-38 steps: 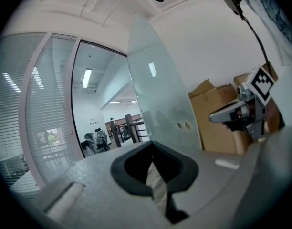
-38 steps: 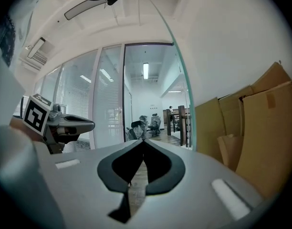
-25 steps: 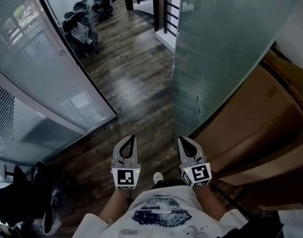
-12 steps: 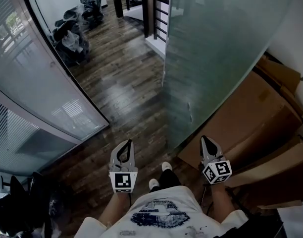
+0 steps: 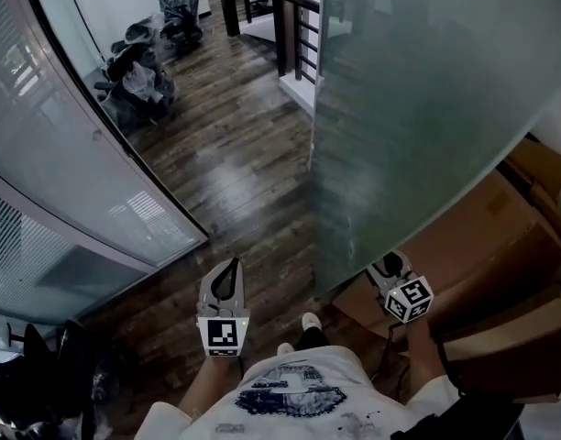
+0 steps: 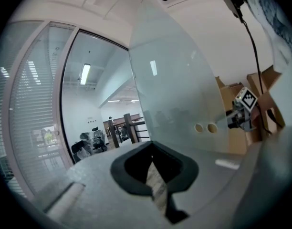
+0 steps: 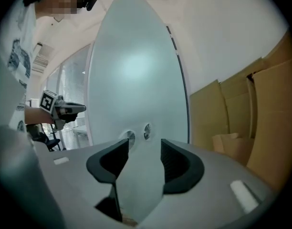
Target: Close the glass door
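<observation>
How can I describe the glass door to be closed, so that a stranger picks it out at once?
Start from the dark wooden floor: the glass door is the tall frosted panel at its right, in front of the cardboard boxes. Unlike the glass wall on the left, it shows no blinds, and two round fittings sit near its edge.

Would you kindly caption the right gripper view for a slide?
Right gripper, jaws just opened and empty, facing frosted glass door beside brown cardboard boxes.
</observation>
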